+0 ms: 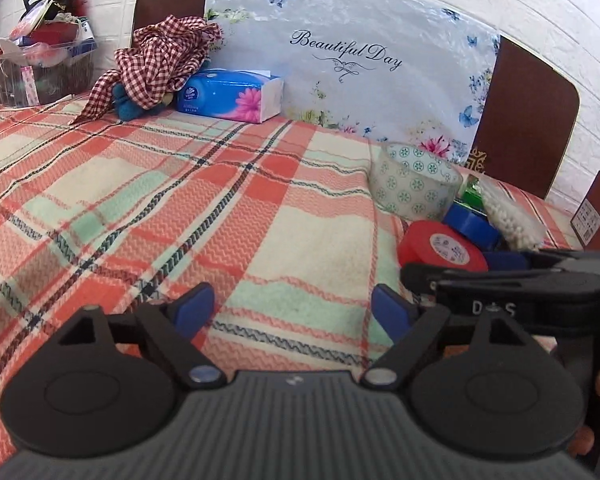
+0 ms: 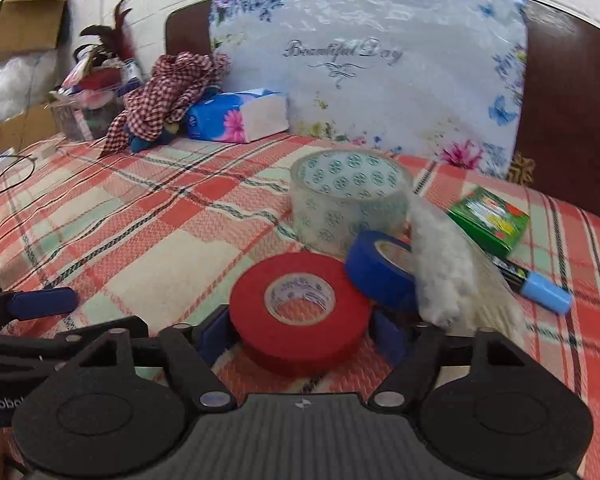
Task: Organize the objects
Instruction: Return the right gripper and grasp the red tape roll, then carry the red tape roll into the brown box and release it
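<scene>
A red tape roll [image 2: 300,312] lies flat on the plaid cloth between the pads of my right gripper [image 2: 302,334], which stands open around it; I cannot tell if the pads touch it. A blue tape roll [image 2: 374,272] leans behind it, beside a clear patterned tape roll [image 2: 346,200] and a clear bag of white beads [image 2: 448,264]. A green box [image 2: 490,218] and a blue-capped marker [image 2: 540,290] lie to the right. My left gripper [image 1: 292,312] is open and empty over bare cloth, left of the red roll [image 1: 440,248].
A blue tissue pack [image 1: 232,96], a checked cloth over a blue toy [image 1: 160,60] and a clear bin of odds and ends [image 1: 36,64] stand at the back left. A floral board [image 1: 360,60] leans on the wall. A cardboard box [image 2: 24,32] is far left.
</scene>
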`<action>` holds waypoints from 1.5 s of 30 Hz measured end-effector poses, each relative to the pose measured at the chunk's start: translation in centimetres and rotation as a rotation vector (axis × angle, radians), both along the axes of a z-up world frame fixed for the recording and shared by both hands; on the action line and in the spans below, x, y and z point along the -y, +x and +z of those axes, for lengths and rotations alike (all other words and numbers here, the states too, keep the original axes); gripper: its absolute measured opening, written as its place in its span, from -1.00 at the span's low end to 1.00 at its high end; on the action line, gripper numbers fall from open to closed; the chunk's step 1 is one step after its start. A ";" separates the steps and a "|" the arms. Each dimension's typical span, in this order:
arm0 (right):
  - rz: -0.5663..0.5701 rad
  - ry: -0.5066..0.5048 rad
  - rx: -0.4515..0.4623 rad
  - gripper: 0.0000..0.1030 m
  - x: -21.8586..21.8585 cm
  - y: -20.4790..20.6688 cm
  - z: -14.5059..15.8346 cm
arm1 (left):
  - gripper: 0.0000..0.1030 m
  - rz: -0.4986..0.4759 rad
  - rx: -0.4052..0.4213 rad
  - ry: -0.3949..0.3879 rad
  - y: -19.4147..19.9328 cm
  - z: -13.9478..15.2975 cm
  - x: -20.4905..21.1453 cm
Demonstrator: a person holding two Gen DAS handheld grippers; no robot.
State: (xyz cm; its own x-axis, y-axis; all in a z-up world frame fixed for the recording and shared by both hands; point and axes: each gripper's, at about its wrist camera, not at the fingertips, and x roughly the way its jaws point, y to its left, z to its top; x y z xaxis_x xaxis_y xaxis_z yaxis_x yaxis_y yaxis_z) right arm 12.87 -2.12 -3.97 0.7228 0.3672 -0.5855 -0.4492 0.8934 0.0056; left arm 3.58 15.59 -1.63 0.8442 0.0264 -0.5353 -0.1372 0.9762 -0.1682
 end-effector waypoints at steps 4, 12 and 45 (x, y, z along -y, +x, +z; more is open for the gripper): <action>0.011 -0.010 0.002 0.39 1.3 -1.5 0.2 | 0.70 -0.002 0.002 -0.006 0.0 0.0 0.0; -0.101 -0.030 0.003 0.39 9.6 -10.8 -0.1 | 0.70 -0.003 -0.007 0.023 0.1 0.0 0.3; -0.392 -0.036 -0.018 0.43 22.9 -15.7 0.3 | -0.05 -0.795 -0.421 -0.085 2.8 3.1 29.1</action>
State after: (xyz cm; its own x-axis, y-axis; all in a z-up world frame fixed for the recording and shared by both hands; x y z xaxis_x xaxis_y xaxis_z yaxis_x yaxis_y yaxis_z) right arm -2.81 -24.97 -3.70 0.7939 0.0441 -0.6064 -0.0737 0.9970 -0.0241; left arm 6.42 -13.51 1.47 0.3306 -0.5348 -0.7776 0.5062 0.7959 -0.3322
